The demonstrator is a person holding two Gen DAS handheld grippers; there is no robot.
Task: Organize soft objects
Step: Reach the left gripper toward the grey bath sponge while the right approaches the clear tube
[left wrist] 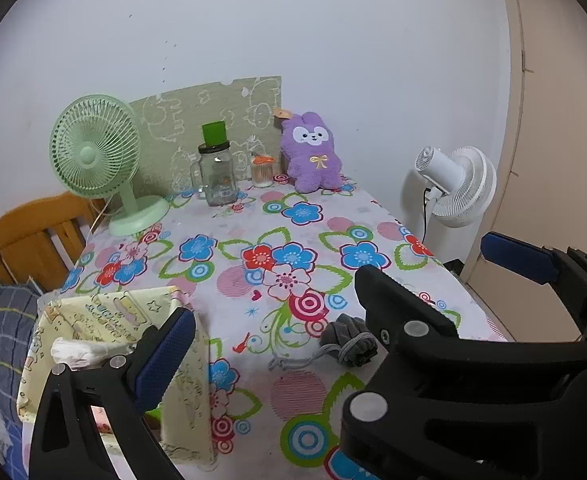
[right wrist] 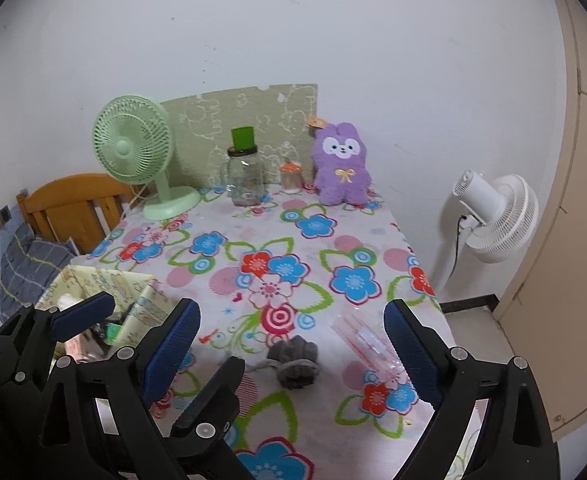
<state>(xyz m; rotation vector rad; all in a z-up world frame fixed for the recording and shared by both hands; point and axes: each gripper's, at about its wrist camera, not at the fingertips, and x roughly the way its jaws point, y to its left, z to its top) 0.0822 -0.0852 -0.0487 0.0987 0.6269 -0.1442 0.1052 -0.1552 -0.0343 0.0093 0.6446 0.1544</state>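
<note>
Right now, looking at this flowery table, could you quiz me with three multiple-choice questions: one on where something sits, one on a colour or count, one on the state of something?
1. Where does the purple plush bunny sit?
A. at the table's far end by the wall
B. inside the yellow fabric box
C. on the wooden chair

2. How many fans show?
A. one
B. two
C. three

3. How do the right gripper jaws stand?
A. shut on the grey pouch
B. shut on nothing
C. open, holding nothing

Answers: 1 A, the bunny leans near the wall beside the glass jar. 2 B, a green fan on the table and a white fan on the floor. 3 C, the grey pouch lies untouched on the cloth between the spread blue pads.
</note>
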